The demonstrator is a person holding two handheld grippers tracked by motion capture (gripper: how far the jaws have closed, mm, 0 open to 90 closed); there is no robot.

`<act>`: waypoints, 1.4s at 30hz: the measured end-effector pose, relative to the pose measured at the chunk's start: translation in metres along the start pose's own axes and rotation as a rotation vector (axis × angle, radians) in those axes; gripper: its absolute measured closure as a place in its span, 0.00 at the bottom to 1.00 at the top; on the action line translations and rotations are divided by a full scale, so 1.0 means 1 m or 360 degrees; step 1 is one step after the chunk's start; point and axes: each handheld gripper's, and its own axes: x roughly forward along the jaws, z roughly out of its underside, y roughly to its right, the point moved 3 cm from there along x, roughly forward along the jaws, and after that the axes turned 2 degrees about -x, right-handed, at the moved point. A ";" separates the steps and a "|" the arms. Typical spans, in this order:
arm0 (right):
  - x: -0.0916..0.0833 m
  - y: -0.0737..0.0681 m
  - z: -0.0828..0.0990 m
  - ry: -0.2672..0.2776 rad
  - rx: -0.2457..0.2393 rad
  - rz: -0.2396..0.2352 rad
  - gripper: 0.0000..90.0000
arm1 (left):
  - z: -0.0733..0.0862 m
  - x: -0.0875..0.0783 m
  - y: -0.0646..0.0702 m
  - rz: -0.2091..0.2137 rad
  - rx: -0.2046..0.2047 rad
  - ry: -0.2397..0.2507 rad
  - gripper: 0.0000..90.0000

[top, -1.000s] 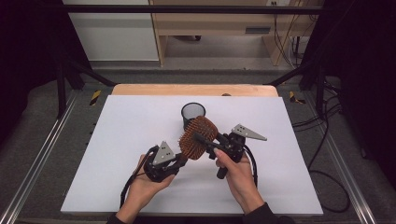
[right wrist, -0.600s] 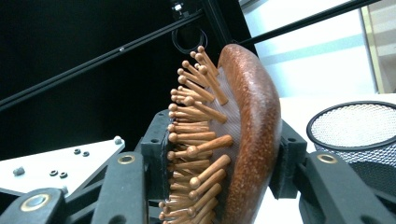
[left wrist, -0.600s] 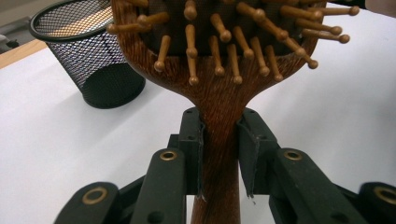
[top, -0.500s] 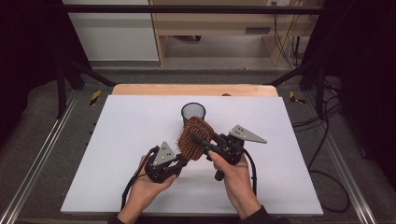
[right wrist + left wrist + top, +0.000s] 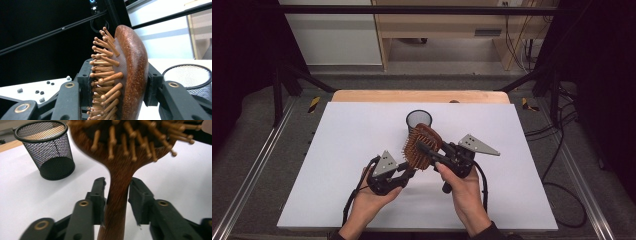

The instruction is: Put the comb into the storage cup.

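Wooden paddle hairbrush (image 5: 422, 146) held up between two grippers, over the white table (image 5: 337, 165).

Right gripper (image 5: 117, 85) is clamped on the oval brush head, one pad on the round-tipped wooden pins, the other on the smooth speckled back. Left gripper (image 5: 117, 192) has just been opening; its jaws flank the grained handle with a gap on one side. One black wire-mesh pencil cup (image 5: 419, 120) stands upright just behind the brush.

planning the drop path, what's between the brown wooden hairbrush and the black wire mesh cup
Nothing: in the left gripper view only bare white table separates the brown wooden hairbrush from the black wire mesh cup.
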 end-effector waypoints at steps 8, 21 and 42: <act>-0.014 0.016 -0.008 0.0053 0.0022 0.0089 0.59 | -0.002 -0.001 -0.002 -0.0005 -0.0032 0.0035 0.62; -0.042 0.054 -0.017 0.0136 0.0060 0.0280 0.59 | -0.003 -0.016 -0.021 -0.0097 -0.0147 0.0155 0.35; -0.062 0.076 -0.025 0.0219 0.0107 0.0381 0.58 | 0.028 -0.068 -0.080 -0.0459 -0.0294 0.0362 0.09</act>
